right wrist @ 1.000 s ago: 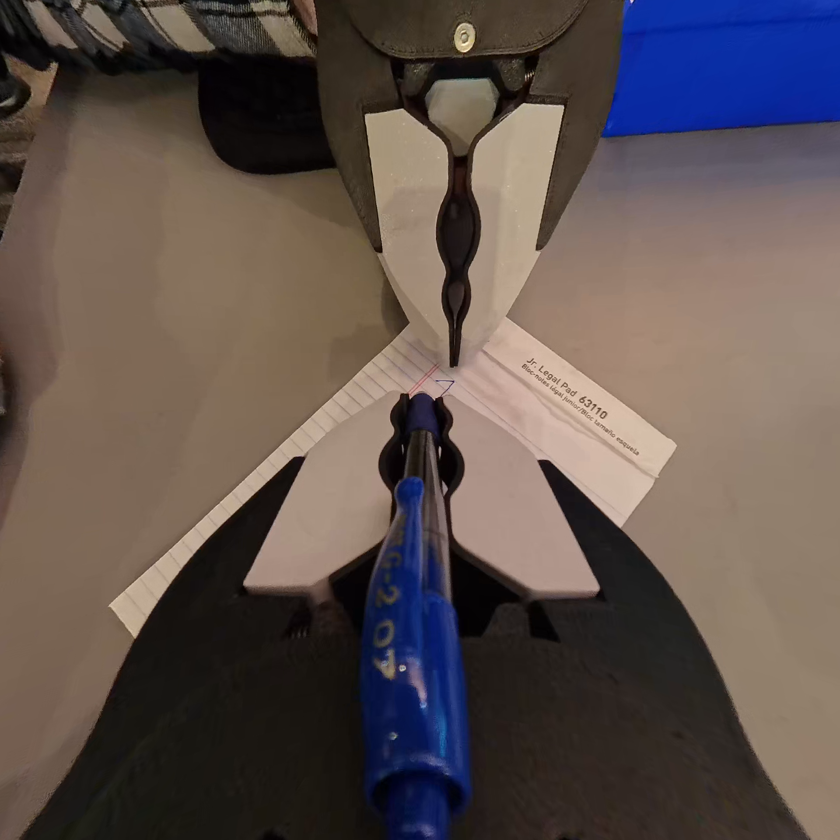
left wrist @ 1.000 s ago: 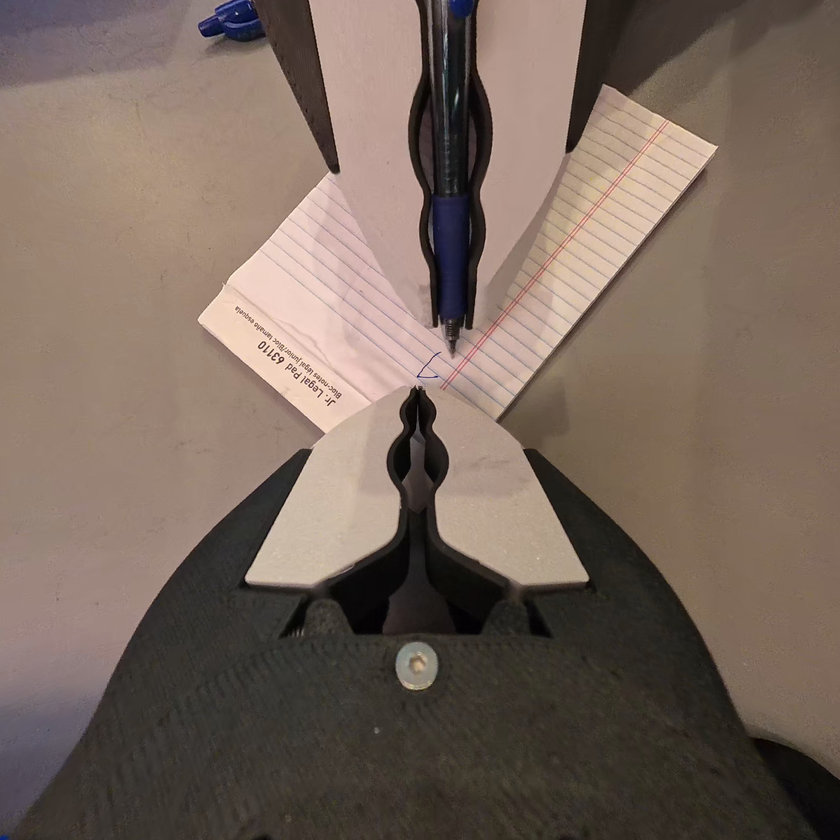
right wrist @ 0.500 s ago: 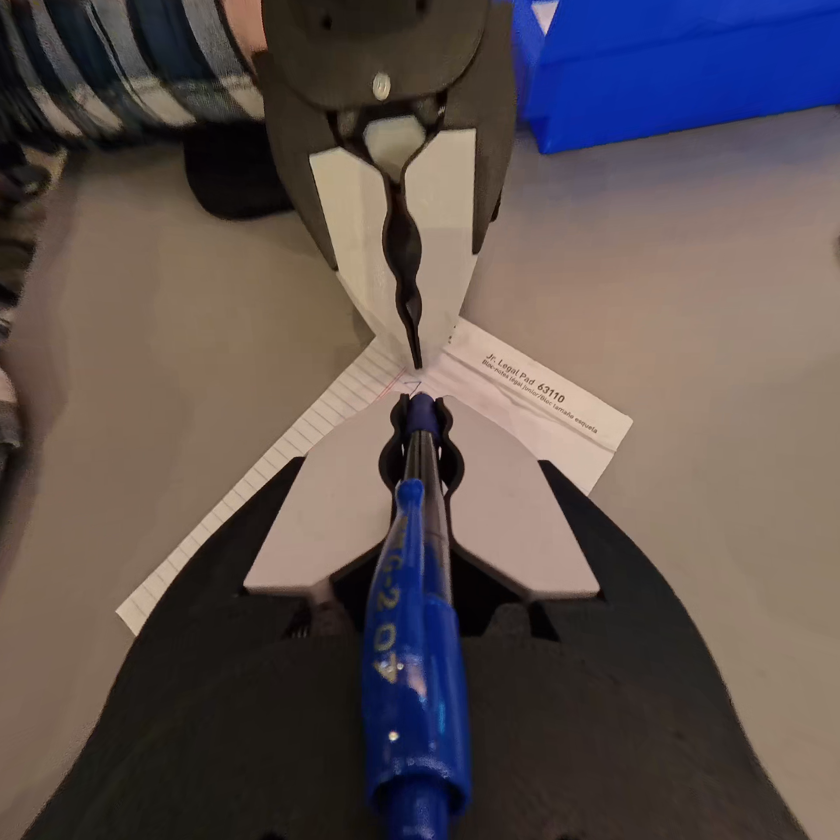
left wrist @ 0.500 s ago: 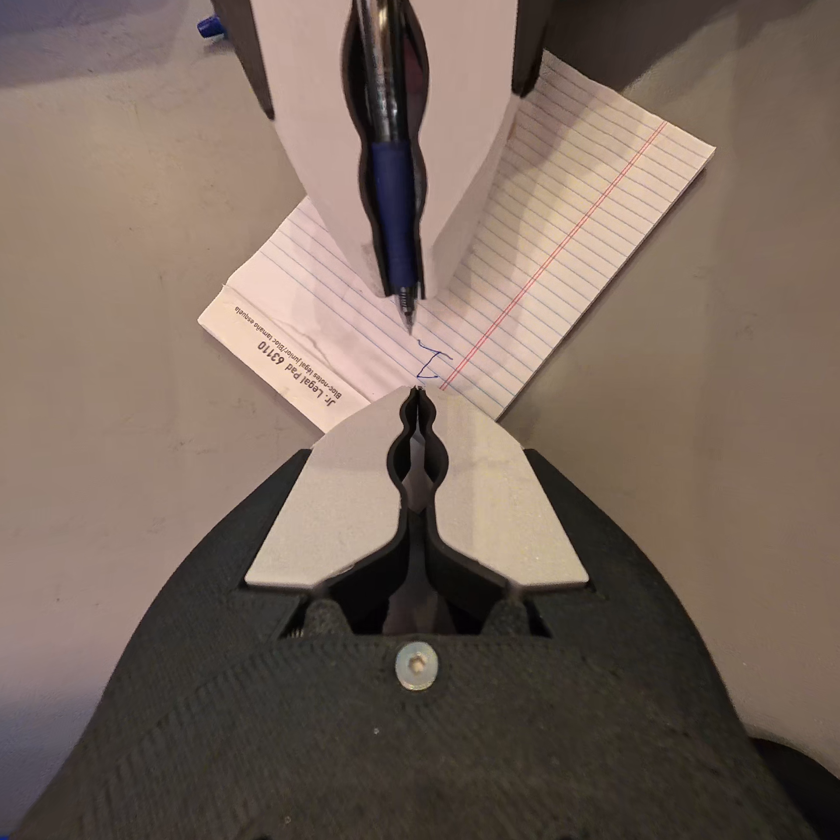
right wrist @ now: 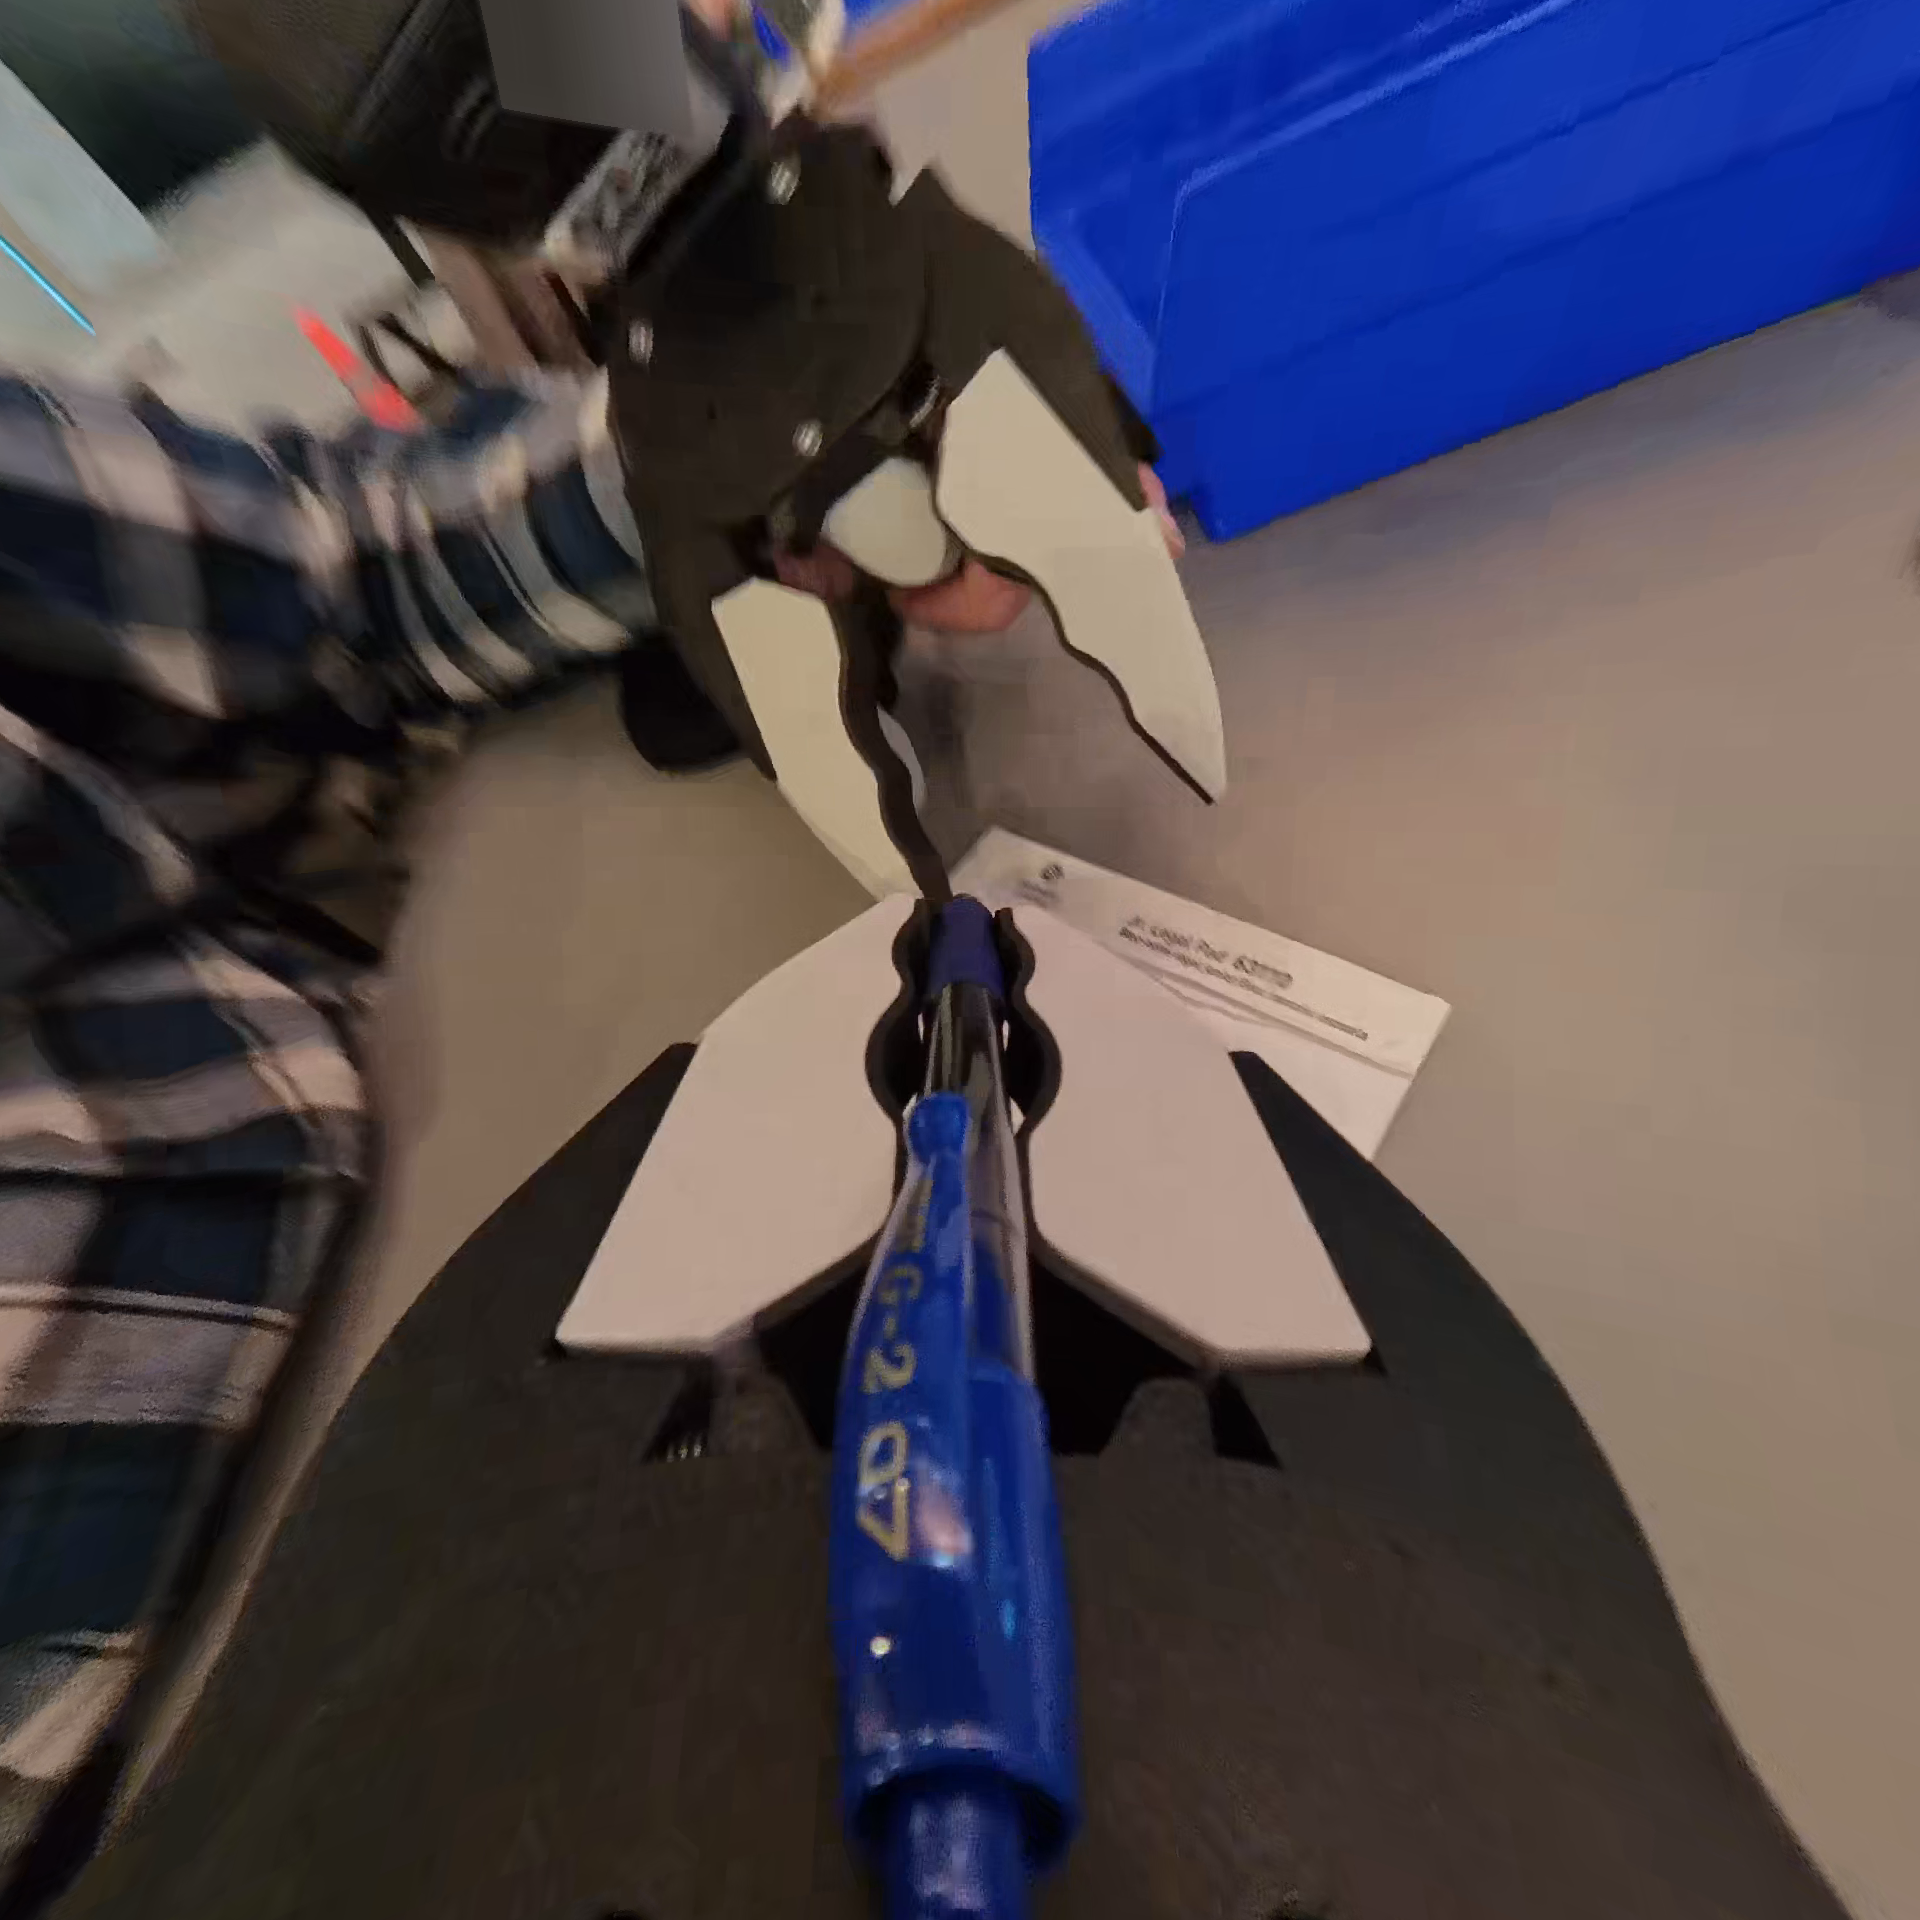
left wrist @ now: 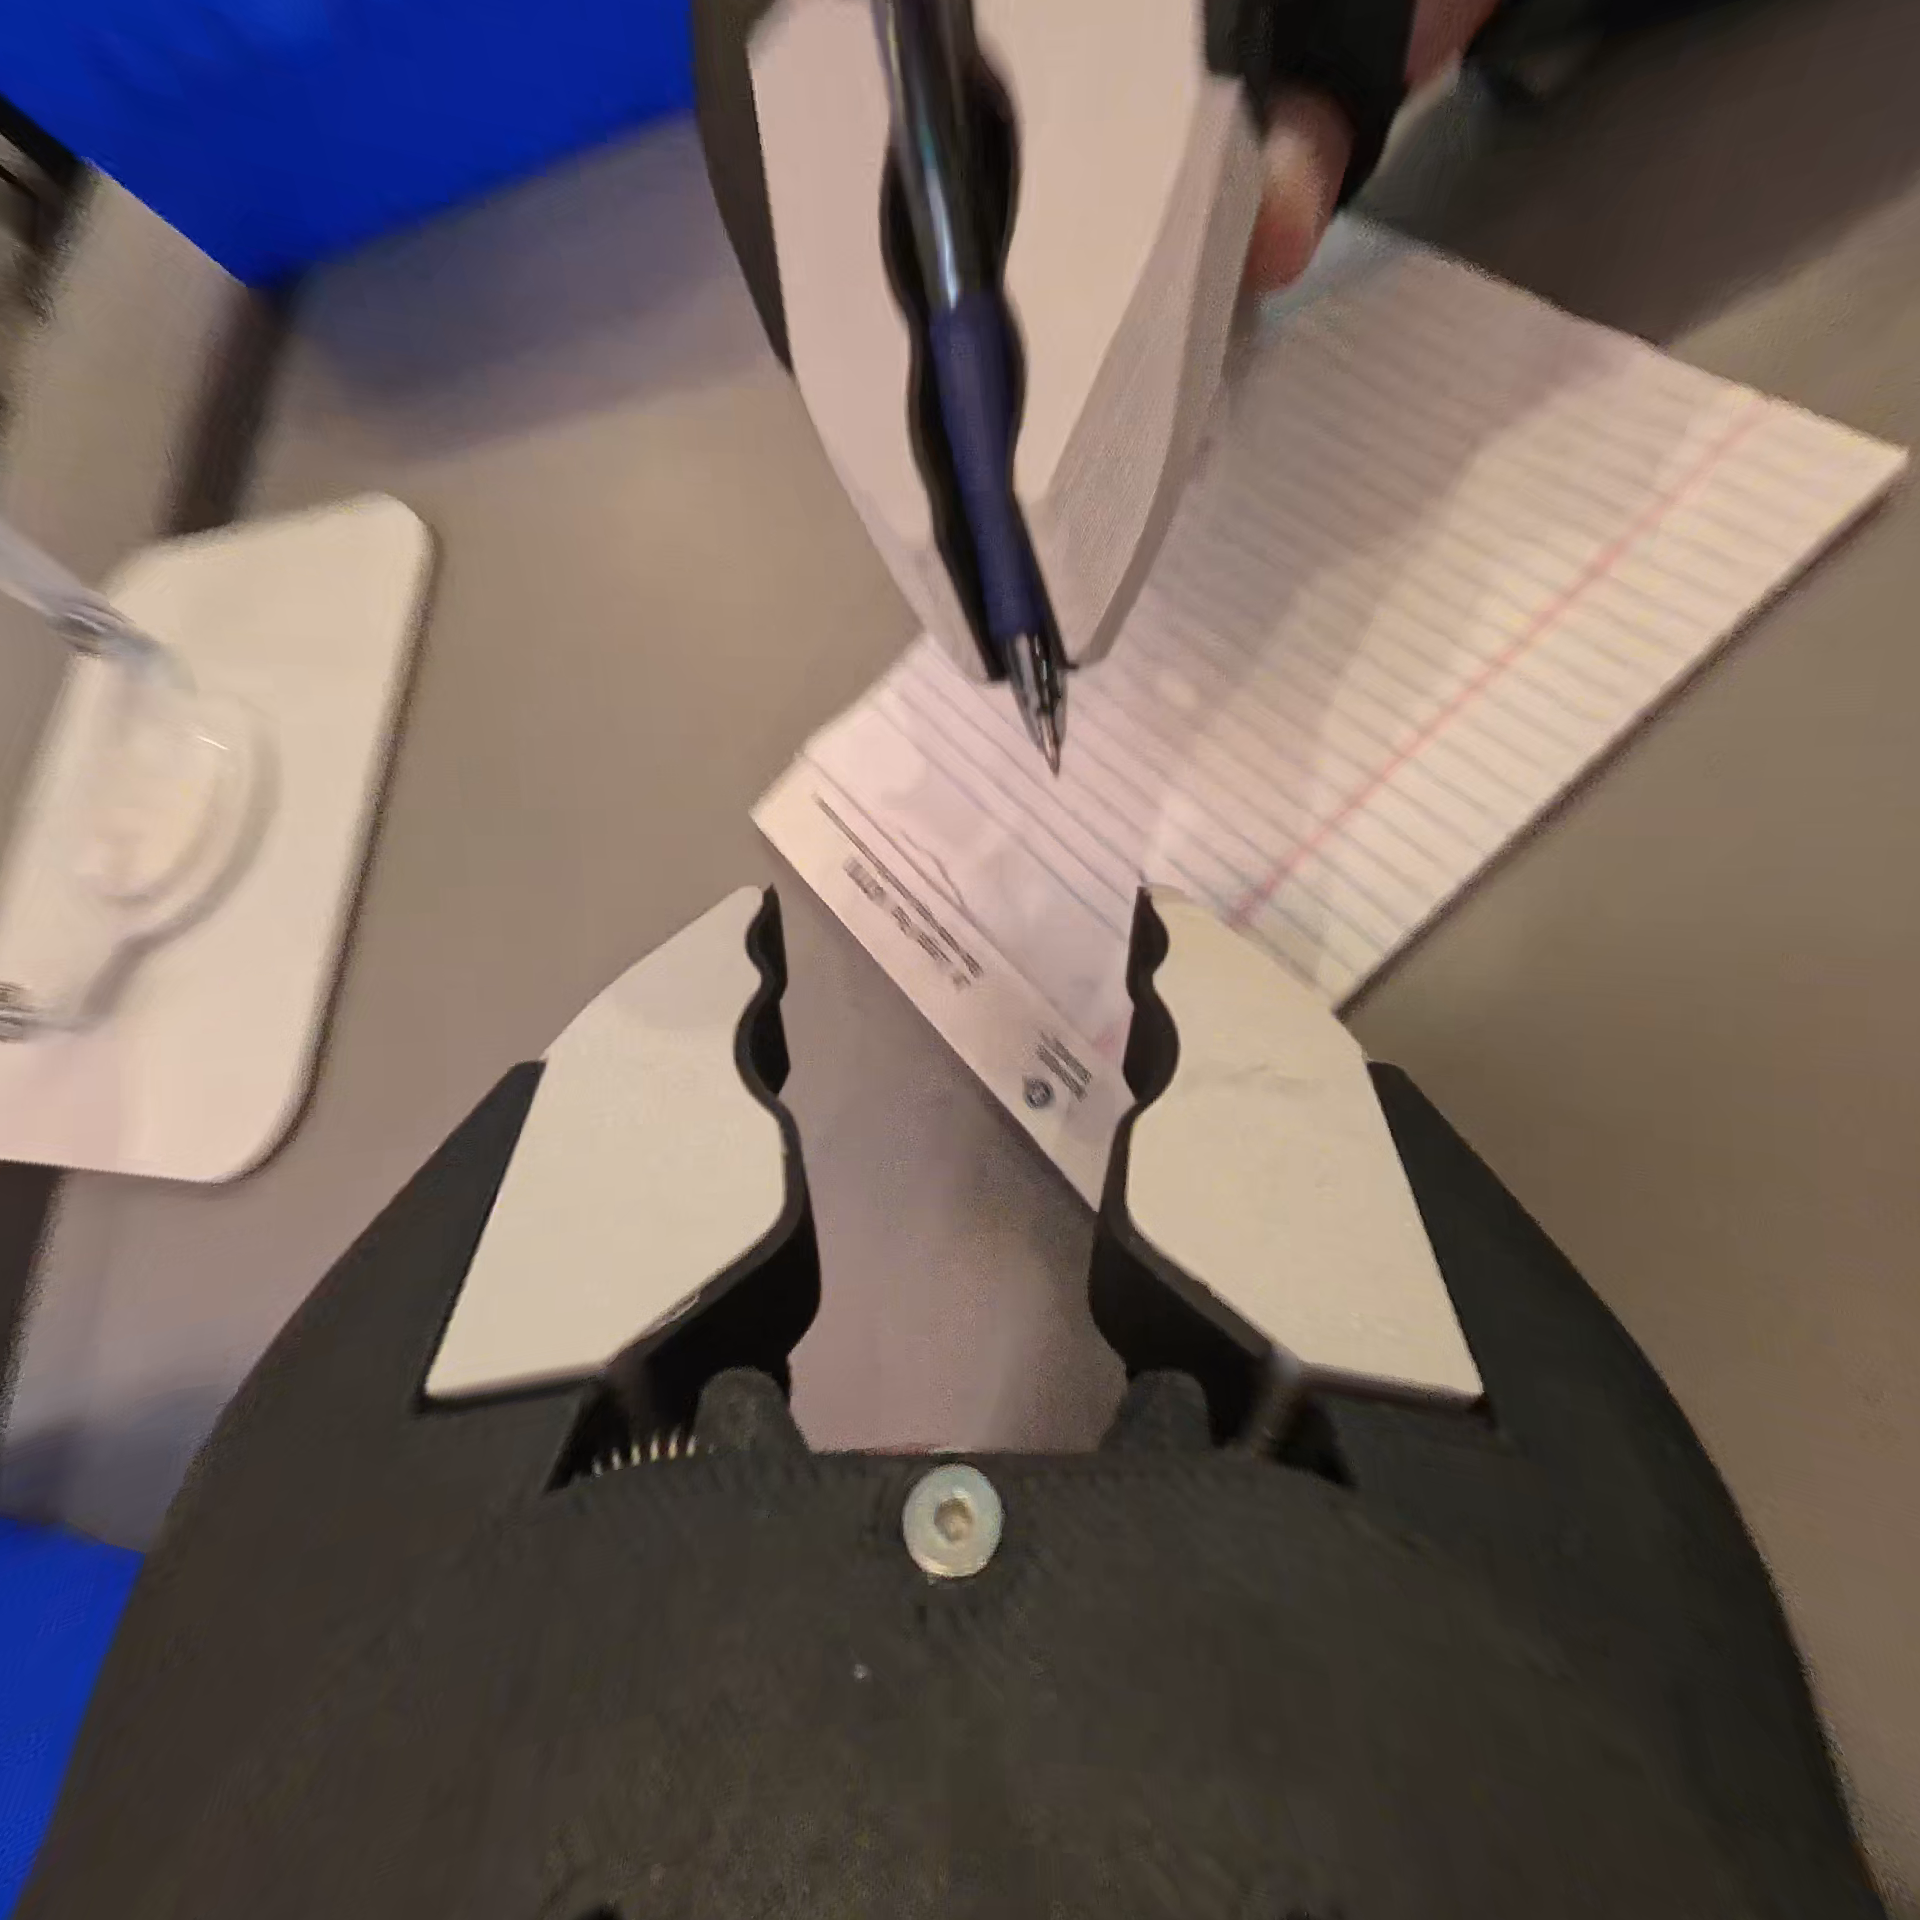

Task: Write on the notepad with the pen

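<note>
The white lined notepad (left wrist: pixel 1455 644) lies at an angle on the grey table; it also shows in the right wrist view (right wrist: pixel 1278 997). My right gripper (right wrist: pixel 956 914) is shut on the blue pen (right wrist: pixel 945 1455). In the left wrist view the right gripper (left wrist: pixel 1039 655) hangs over the pad's top part, and the pen (left wrist: pixel 971 395) points down with its tip just above the paper. My left gripper (left wrist: pixel 954 914) is open and empty, raised over the pad's header corner. It shows in the right wrist view (right wrist: pixel 1070 840) with its jaws spread. Both views are blurred.
A white card with a clear plastic blister (left wrist: pixel 260 831) lies left of the pad. A blue bin (right wrist: pixel 1455 260) stands at the back, also visible in the left wrist view (left wrist: pixel 312 125). A person's plaid sleeve (right wrist: pixel 208 727) is at the left. Spacing between my two grippers at the tips: around 4 centimetres.
My left gripper has opened and lifted back off the notepad. My right gripper has raised the pen off the paper. Both cameras have tilted up, bringing the bin and card into view.
</note>
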Available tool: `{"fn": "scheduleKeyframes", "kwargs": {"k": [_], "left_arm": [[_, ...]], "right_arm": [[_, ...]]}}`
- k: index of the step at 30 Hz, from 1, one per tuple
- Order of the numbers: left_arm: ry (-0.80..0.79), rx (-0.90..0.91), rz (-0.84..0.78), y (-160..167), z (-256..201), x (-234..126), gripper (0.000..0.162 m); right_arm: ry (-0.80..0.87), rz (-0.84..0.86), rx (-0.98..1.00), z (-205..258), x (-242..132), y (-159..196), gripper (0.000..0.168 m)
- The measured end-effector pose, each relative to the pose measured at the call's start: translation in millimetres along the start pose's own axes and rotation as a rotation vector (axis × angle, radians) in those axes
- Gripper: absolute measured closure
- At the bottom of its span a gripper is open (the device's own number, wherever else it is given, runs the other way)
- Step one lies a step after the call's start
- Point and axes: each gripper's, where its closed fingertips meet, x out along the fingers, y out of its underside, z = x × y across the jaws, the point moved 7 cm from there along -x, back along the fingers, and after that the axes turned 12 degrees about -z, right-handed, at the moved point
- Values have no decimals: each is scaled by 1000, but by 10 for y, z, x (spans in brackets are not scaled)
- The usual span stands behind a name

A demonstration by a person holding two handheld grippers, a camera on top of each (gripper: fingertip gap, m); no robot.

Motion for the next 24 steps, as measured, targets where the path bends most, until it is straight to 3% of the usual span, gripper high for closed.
{"fn": "scheduleKeyframes", "kwargs": {"k": [1,4,12,22,24], "left_arm": [[-46,36,-40,-83,10,-28,100],[-211,184,-153,-334,-3,-126,103],[-329,361,-208,-551,-198,-145,152],[-336,331,-274,-603,-211,-210,153],[-331,286,-328,-633,-201,-246,153]], "right_arm": [[-32,-38,69,-5,-7,-32,157],[-102,-134,225,-18,-16,-104,157],[-204,-279,416,-9,4,-156,158],[-249,-356,451,35,-11,-185,157],[-239,-374,448,25,-67,-221,144]]}}
